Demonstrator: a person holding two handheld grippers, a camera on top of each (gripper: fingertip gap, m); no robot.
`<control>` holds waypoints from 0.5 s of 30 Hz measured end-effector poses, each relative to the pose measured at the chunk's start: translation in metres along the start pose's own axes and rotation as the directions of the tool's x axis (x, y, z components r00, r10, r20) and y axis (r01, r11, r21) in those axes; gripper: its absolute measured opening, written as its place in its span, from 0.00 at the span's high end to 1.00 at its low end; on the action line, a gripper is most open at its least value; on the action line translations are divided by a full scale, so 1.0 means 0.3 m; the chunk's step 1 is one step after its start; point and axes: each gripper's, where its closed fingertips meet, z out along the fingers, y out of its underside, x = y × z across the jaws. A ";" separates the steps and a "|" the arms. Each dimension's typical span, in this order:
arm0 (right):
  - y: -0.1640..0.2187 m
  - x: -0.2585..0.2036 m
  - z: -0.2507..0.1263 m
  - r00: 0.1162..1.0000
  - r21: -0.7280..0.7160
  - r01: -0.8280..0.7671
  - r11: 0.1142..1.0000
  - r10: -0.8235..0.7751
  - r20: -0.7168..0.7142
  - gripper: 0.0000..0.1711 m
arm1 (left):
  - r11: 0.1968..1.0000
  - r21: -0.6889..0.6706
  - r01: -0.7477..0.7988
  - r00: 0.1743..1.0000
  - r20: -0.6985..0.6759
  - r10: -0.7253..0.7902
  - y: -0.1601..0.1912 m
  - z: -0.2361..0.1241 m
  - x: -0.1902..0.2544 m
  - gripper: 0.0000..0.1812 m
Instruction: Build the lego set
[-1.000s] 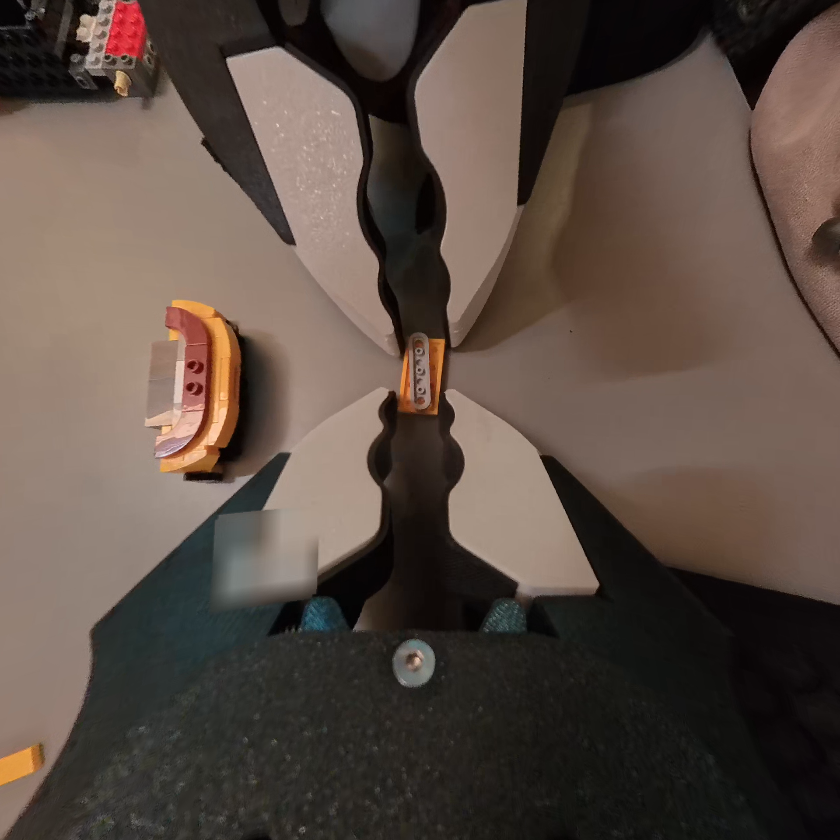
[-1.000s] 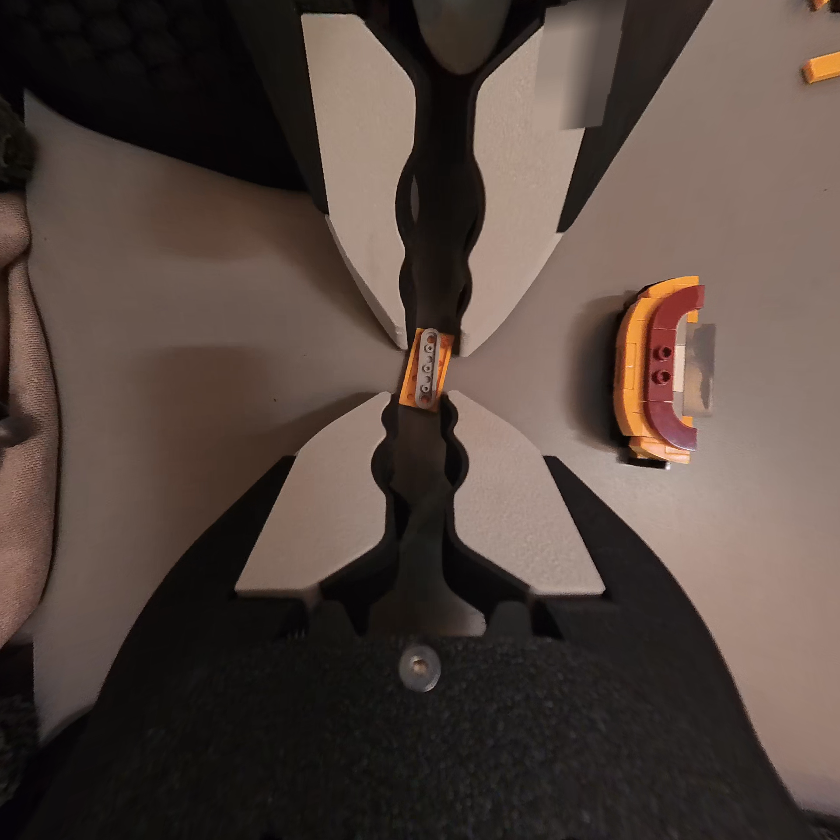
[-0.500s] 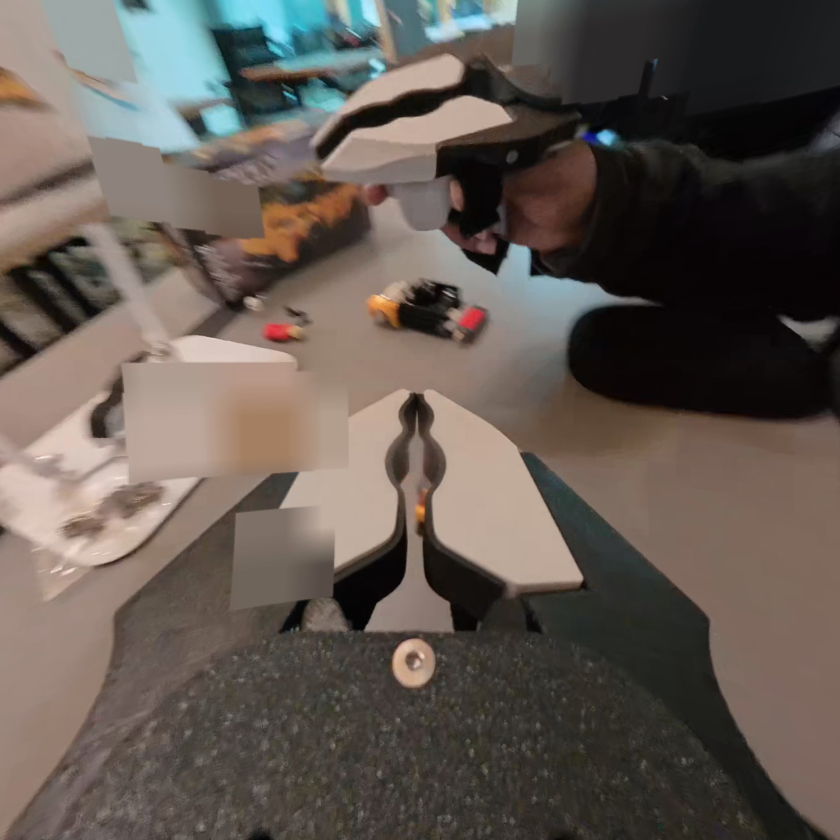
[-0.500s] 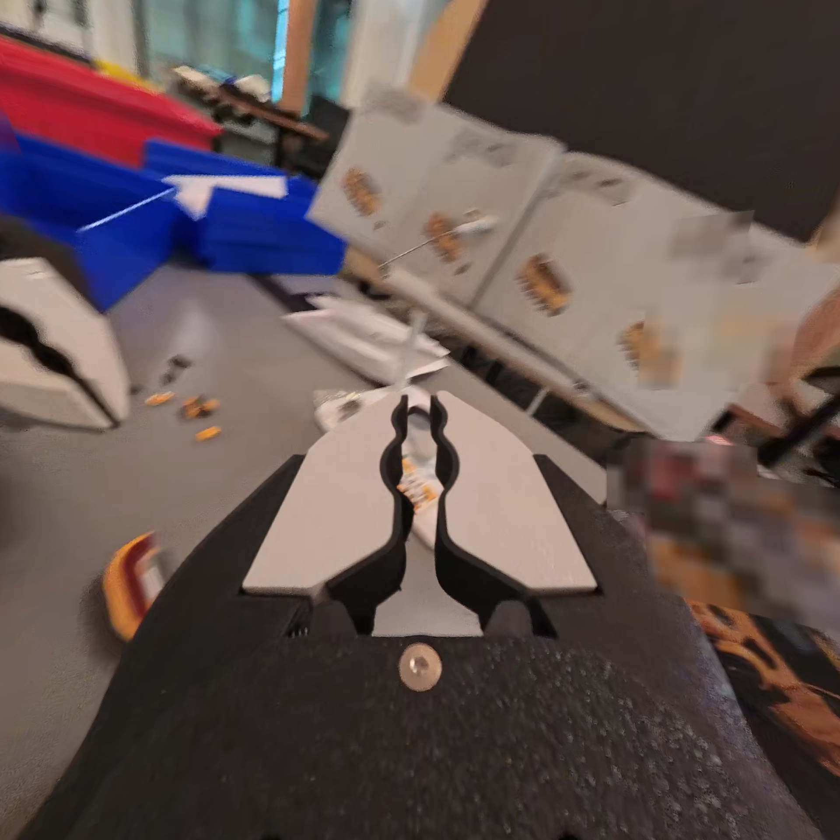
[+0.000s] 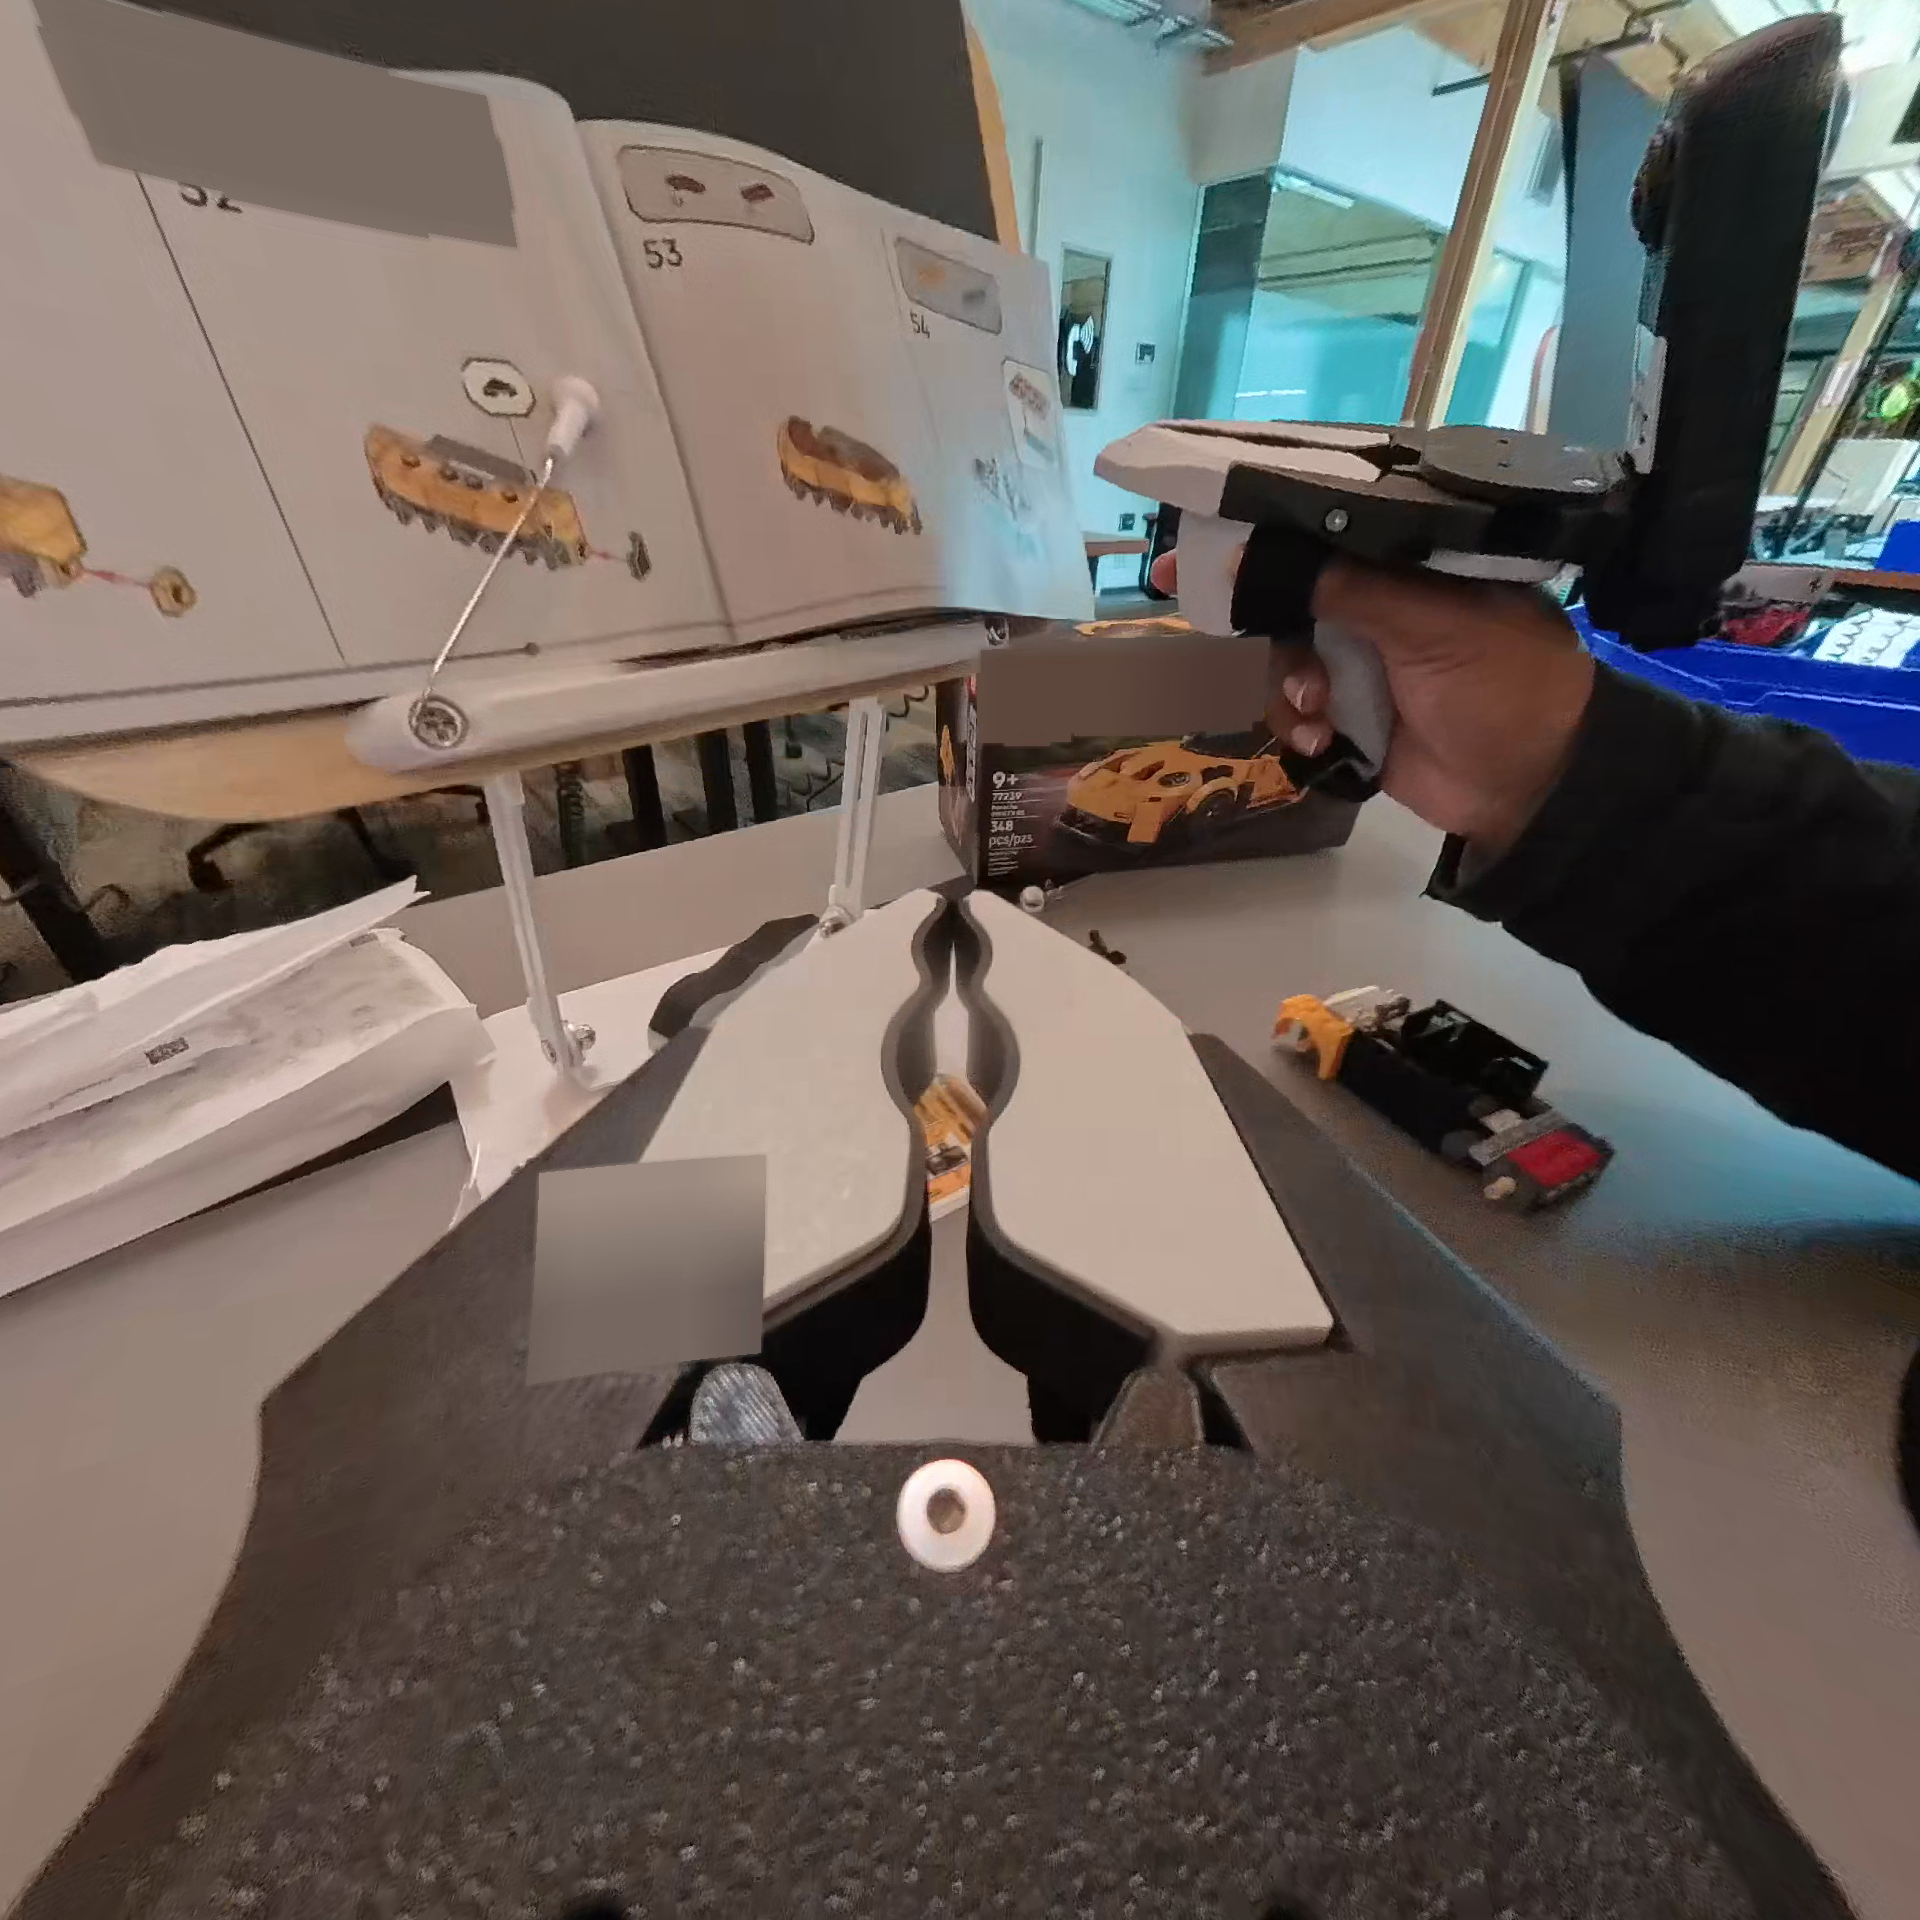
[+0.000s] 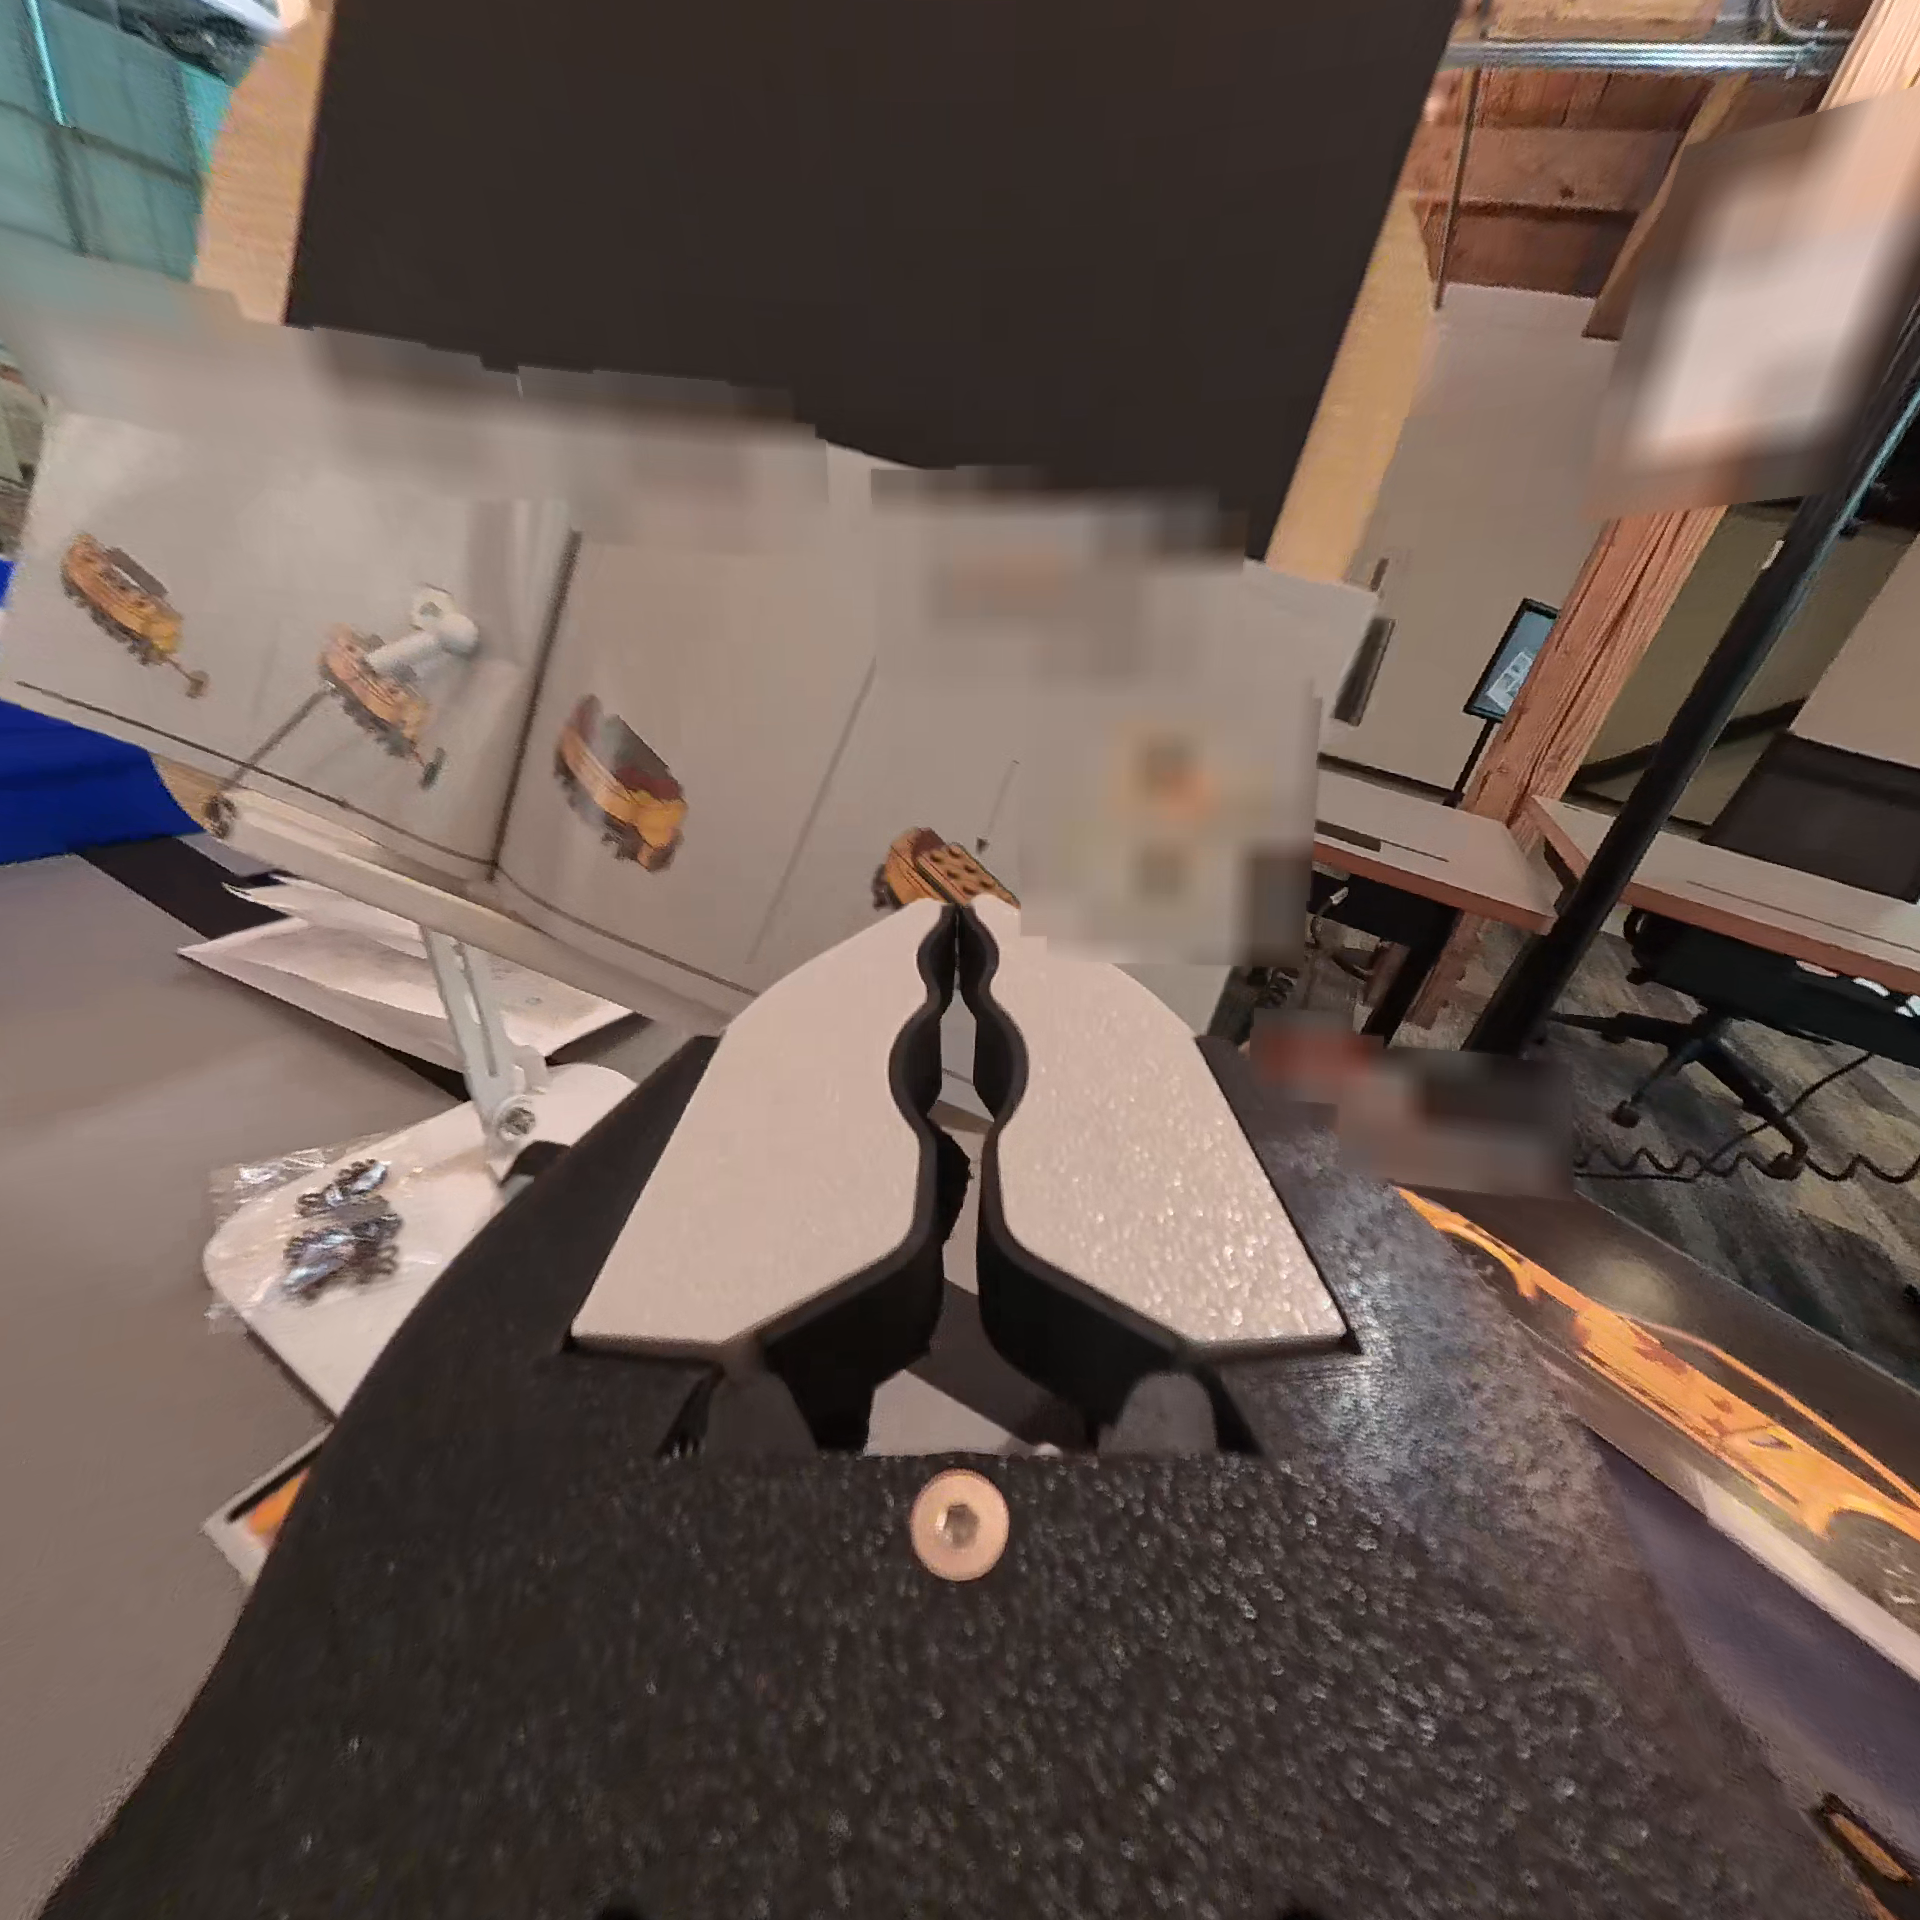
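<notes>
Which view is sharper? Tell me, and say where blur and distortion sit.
Left wrist view: crisp and evenly lit, with the orange piece in the left tongs clearly readable, though the wide lens bows the instruction booklet. Right wrist view: the booklet and the bag of small parts are smeared and only the right tongs look sharp.

This looks like an open-plan office or maker workspace. Behind the propped instruction booklet (image 5: 520,416) stand glass partition walls (image 5: 1299,312) and exposed timber posts (image 6: 1590,707). To the booklet's right, long desks (image 6: 1714,883) with a rolling office chair (image 6: 1745,997) sit on carpet. Blue storage bins (image 5: 1766,665) lie beyond the grey surface (image 5: 1558,1351).
</notes>
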 end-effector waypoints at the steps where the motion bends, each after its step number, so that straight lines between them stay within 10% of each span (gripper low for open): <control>1: 0.017 0.013 0.003 1.000 0.000 0.001 1.000 -0.001 0.000 1.00 | 1.000 0.009 -0.010 1.000 0.006 0.010 0.016 0.002 -0.011 1.00; 15: 0.059 0.007 0.035 0.998 -0.003 0.002 1.000 -0.002 0.063 0.98 | 1.000 -0.001 -0.030 0.996 0.080 0.030 0.097 -0.002 -0.114 0.99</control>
